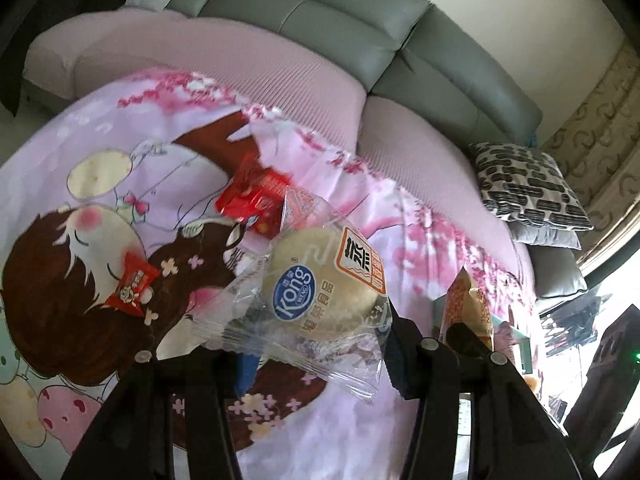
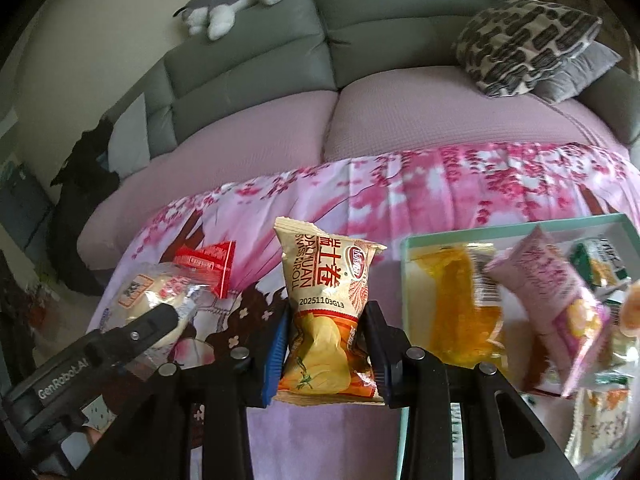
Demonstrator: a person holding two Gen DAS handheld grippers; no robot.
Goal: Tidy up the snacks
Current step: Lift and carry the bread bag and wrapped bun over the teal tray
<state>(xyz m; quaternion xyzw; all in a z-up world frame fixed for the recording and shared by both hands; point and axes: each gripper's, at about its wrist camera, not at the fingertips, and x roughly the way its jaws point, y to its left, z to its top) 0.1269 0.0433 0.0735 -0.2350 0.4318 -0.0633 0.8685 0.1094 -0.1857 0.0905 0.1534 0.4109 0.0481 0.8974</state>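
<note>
My left gripper is shut on a round pale bun in a clear wrapper, held up above the printed cloth. My right gripper is shut on a cream and orange Swiss roll packet, which stands upright between its blue pads. At the left of the right wrist view the same bun shows beside one finger of the left gripper. A red packet and a small red candy lie on the cloth. A teal tray to the right holds several snack packets.
A pink and purple cartoon cloth covers the table. Behind it stands a sofa with pink seat covers and grey backrests. Patterned pillows lie at its right end, and a plush dog rests on top.
</note>
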